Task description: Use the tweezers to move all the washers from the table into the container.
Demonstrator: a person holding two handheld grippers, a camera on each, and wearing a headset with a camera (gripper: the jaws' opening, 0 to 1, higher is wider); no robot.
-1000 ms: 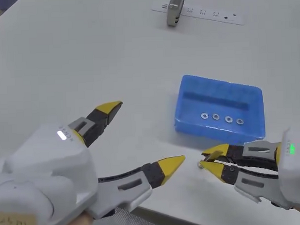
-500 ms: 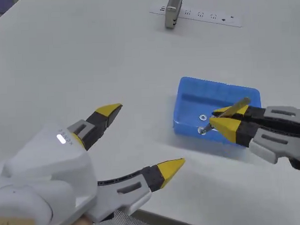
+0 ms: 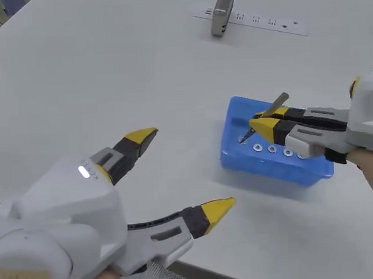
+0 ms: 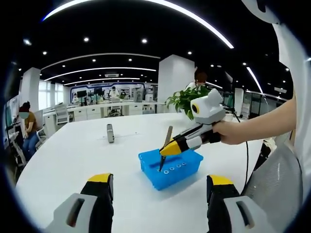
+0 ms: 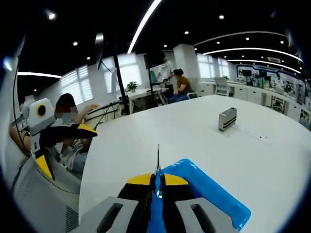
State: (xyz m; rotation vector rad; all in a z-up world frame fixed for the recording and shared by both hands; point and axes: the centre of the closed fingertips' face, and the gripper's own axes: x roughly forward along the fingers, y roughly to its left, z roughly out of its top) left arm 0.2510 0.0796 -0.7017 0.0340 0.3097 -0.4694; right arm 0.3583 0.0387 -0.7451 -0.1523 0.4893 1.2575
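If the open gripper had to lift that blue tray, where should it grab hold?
Likely the blue tray by its thin upright left wall, pinched from above: it faces the left gripper, while the right gripper and tweezers occupy the middle.

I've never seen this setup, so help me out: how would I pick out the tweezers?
On the white table sits a blue tray. The right gripper holds the tweezers slanting, tip down inside it. They are a thin metal strip, unlike the flat round washers in a row beside them.
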